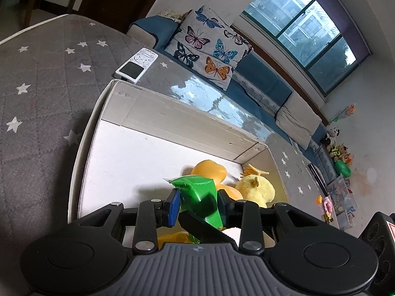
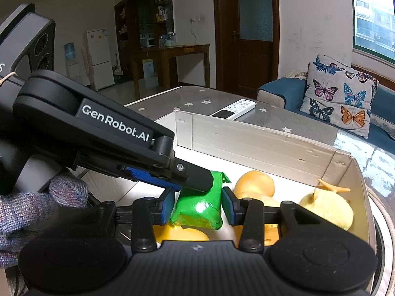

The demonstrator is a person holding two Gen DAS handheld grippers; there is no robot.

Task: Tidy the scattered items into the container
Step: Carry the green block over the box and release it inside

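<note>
Your left tongs (image 1: 197, 204) and your right tongs (image 2: 198, 208) both have their blue pads against the same green glossy packet (image 1: 200, 197), each pair clenched on it from a different side, holding it above the near part of the cardboard box (image 1: 172, 118). Just beyond it in the box lie a yellow rubber duck (image 2: 254, 187) and a yellow plush chick (image 2: 325, 209), so much of the tidying looks done. On the star-patterned worktop (image 1: 44, 79) behind the box a white remote control (image 1: 137, 65) lies outside it, possibly left to collect.
</note>
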